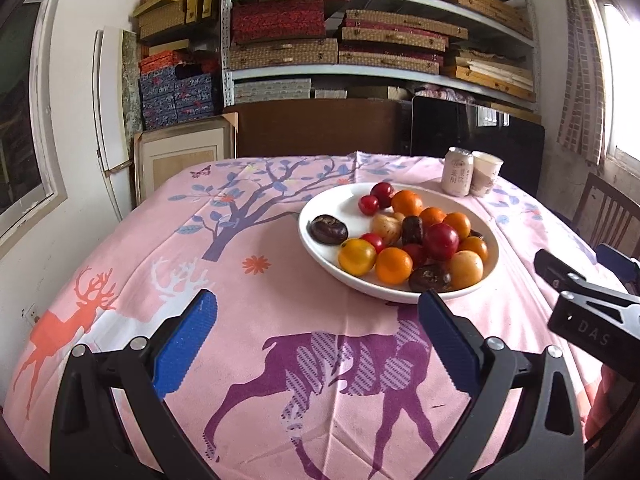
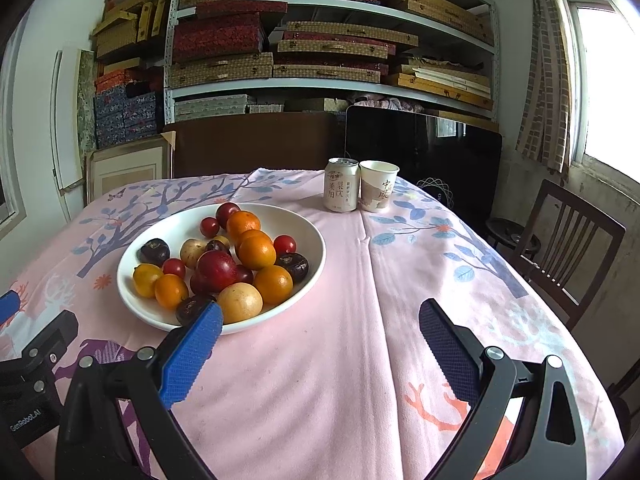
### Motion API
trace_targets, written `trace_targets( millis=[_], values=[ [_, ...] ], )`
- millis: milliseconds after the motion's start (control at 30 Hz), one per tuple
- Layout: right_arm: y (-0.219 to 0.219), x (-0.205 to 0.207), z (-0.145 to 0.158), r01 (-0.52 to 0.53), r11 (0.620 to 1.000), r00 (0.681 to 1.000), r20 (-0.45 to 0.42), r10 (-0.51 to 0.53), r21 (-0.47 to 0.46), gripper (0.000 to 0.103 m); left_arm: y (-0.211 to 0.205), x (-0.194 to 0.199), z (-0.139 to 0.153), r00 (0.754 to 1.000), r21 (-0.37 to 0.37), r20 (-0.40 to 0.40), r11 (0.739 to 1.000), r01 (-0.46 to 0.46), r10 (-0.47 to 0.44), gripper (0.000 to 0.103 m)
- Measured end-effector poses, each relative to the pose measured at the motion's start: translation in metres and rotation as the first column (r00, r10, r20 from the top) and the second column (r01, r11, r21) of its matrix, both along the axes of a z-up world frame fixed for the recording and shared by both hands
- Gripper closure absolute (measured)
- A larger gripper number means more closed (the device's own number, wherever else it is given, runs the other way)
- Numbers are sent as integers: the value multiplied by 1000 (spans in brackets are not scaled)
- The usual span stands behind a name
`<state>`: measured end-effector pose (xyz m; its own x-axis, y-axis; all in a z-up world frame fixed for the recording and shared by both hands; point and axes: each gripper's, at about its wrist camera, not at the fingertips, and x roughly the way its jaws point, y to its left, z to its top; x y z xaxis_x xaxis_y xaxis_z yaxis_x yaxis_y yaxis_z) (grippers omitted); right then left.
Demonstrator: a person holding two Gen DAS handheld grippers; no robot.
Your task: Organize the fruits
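Pink cloth covers the whole table (image 1: 304, 320), printed with purple and orange deer, a white stag and a blue-leaved tree, and creased down its length in the right wrist view. Behind it, metal shelving (image 2: 332, 84) is packed with flat woven and red patterned boxes; a dark screen (image 2: 424, 148) leans under the shelves, a wooden chair (image 2: 560, 240) waits at the right side, and windows glow on both walls.

Count time! One white bowl (image 1: 320, 208), sitting mid-table, a little toward the far side. One drink can (image 2: 341, 190) and one paper cup (image 2: 378, 191), touching side by side beyond the bowl near the far edge. Two grippers in play.

And the fruit (image 2: 224, 264): it is heaped toward one side of the bowl, part of the bowl floor bare. I make out about five oranges, about three or four small red cherry tomatoes, one big deep-red plum on top of the pile, roughly four dark purple-brown round ones, a yellow tomato-like fruit at the near rim and two pale yellow-tan ones; those underneath are hard to count.

Left gripper (image 1: 316, 316) hovers over the purple deer, blue pads spread wide, nothing between them, its right pad overlapping the bowl's near rim in view. Right gripper (image 2: 320, 328) likewise gapes wide and empty above plain pink cloth, to the right of the bowl.
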<state>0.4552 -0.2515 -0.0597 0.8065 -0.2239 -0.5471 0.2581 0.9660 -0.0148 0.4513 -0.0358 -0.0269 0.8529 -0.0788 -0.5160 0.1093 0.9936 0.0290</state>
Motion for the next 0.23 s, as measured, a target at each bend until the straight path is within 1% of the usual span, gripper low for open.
trace_targets(
  millis=[67,133,233],
  values=[
    [0,0,0,1,1000,1000,-1,-1,-3,4,0,4,-3,999,-3,-34,1000,-13,13,4],
    [1,0,0,1,1000,1000,-3,-1,-5,4,0,7,-6,998,-9,-67,1000,0,-1,4],
    [2,0,0,5,1000,1000,-3,-5,-10,4,-2,5,-7,998,-3,-63,1000,18,-18,4]
  ],
)
